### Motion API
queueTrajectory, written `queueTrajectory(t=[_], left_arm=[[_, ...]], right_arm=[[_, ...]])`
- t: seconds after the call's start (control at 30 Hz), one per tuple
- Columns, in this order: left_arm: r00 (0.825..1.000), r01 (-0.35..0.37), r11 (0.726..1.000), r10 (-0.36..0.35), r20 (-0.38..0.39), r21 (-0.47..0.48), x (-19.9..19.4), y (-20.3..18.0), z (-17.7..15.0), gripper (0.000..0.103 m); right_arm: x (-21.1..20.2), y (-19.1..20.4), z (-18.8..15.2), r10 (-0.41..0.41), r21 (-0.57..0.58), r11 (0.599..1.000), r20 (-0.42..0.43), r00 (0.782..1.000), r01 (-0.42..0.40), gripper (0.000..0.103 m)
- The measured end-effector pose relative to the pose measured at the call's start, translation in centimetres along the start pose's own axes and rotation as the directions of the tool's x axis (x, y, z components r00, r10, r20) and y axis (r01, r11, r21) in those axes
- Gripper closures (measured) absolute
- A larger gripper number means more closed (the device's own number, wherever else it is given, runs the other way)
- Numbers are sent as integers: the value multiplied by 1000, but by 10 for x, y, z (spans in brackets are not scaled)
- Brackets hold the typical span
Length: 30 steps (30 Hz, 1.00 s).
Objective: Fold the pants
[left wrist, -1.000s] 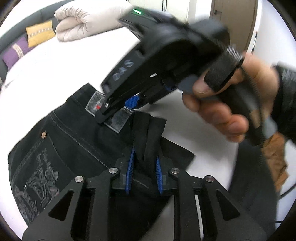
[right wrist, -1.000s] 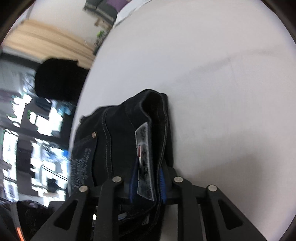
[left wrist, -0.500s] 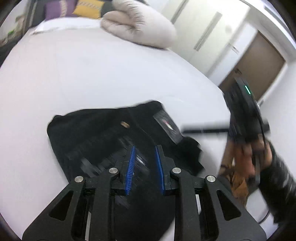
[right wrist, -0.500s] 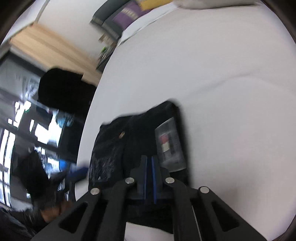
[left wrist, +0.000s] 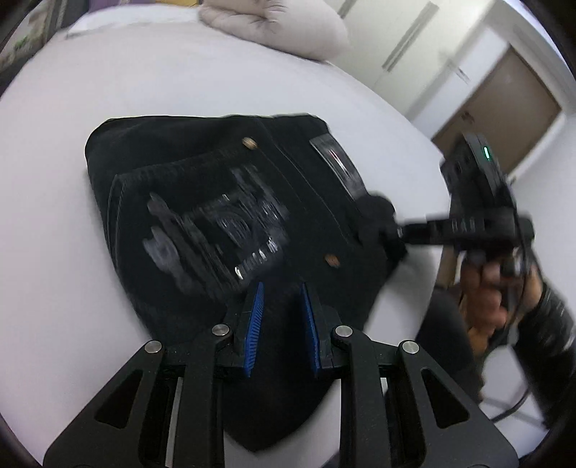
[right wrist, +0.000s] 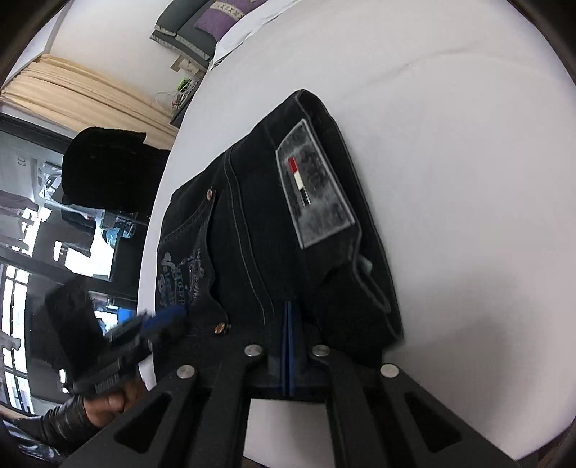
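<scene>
The black jeans [left wrist: 201,201] lie folded in a compact bundle on the white bed [left wrist: 108,79], back pocket embroidery and a grey waist patch [right wrist: 316,187] facing up. My left gripper [left wrist: 280,306] is open and empty, hovering over the near edge of the bundle. My right gripper [right wrist: 288,309] is shut with its pads together, at the waistband edge of the jeans [right wrist: 252,234]; whether cloth is pinched between them I cannot tell. The right gripper also shows in the left wrist view [left wrist: 399,230], its tips against the jeans' right corner.
A beige pillow [left wrist: 277,25] lies at the far side of the bed. A wardrobe and a brown door [left wrist: 504,108] stand beyond. A dark chair back [right wrist: 104,169] and curtains are off the bed's left edge in the right wrist view.
My left gripper has let go of the cloth, opened and pulled back. My right gripper has released the patch, shut and moved to the waistband edge. The jeans now lie flat.
</scene>
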<state>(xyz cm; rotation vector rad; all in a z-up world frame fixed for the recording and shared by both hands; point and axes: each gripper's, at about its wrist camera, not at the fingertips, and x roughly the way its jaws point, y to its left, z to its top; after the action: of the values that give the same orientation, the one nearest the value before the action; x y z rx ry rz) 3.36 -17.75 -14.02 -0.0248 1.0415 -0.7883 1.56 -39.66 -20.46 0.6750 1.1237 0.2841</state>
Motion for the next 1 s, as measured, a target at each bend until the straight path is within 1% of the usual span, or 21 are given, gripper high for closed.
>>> queueTrajectory(t=[0.07, 0.13, 0.17, 0.2, 0.3, 0.37, 0.4, 0.43, 0.5, 0.53, 0.57, 0.6, 0.63, 0.67, 0.7, 0.77, 0.83, 0.9, 0.97, 1.0], left_arm=[[1000, -4, 999, 4, 1, 36, -3, -8, -6, 82], [1000, -9, 999, 9, 11, 50, -7, -9, -13, 82], [1000, -11, 998, 10, 13, 54, -6, -9, -14, 82], [1000, -15, 998, 14, 16, 60, 3, -14, -15, 82], [999, -24, 997, 22, 26, 80, 16, -18, -18, 82], [999, -11, 997, 8, 41, 79, 18, -16, -20, 82], [999, 4, 998, -8, 47, 68, 16, -14, -19, 82], [998, 19, 998, -22, 50, 55, 10, -11, -18, 82], [996, 56, 998, -57, 71, 18, -4, -7, -11, 80], [992, 70, 997, -71, 101, 15, -14, -5, -7, 76], [986, 70, 997, -71, 149, 13, -26, -1, -3, 52], [979, 54, 999, -53, 197, -2, -37, 4, 1, 19], [967, 44, 999, -34, 251, -32, -47, 13, 4, 9], [957, 49, 997, -29, 288, -63, -52, 22, 6, 6], [955, 72, 992, -38, 294, -106, -50, 34, 11, 6], [970, 96, 976, -48, 236, -196, -38, 54, 18, 7], [974, 166, 940, -110, 197, -298, -23, 75, 21, 7], [976, 195, 908, -141, 168, -371, -6, 90, 25, 8], [973, 222, 875, -172, 152, -430, 9, 100, 29, 9], [973, 228, 864, -185, 138, -449, 11, 103, 27, 10]], right_arm=[[-5, 3, -8, -10, -10, 1000, 21, 1000, 10, 103], [-11, -1, -14, 1, -1, 1000, 43, 999, -1, 103], [-13, -6, -16, 15, 16, 1000, 52, 999, -16, 103], [-14, -12, -18, 33, 38, 999, 61, 998, -35, 103], [-6, -33, -26, 85, 73, 993, 93, 992, -92, 103], [-6, -42, -32, 128, 81, 987, 123, 984, -139, 103], [-9, -42, -34, 139, 93, 984, 132, 981, -152, 103], [-13, -39, -34, 138, 91, 985, 124, 983, -150, 103], [-26, -31, -34, 132, 76, 987, 106, 986, -140, 88], [-37, -25, -34, 142, 55, 987, 126, 982, -149, 68], [-48, -21, -33, 150, 33, 987, 154, 977, -157, 48], [-59, -18, -30, 155, 13, 987, 187, 970, -160, 42], [-68, -17, -24, 155, 1, 987, 210, 965, -158, 35], [-73, -18, -16, 152, -2, 988, 222, 963, -156, 35], [-74, -21, -7, 140, 6, 989, 222, 965, -145, 35], [-69, -25, 7, 105, 30, 993, 208, 972, -114, 35], [-57, -30, 27, 94, 29, 995, 171, 981, -100, 35], [-44, -34, 43, 71, 40, 996, 131, 989, -77, 35], [-28, -37, 61, 65, 45, 997, 84, 994, -69, 35], [-23, -40, 65, 59, 47, 997, 68, 996, -62, 35]])
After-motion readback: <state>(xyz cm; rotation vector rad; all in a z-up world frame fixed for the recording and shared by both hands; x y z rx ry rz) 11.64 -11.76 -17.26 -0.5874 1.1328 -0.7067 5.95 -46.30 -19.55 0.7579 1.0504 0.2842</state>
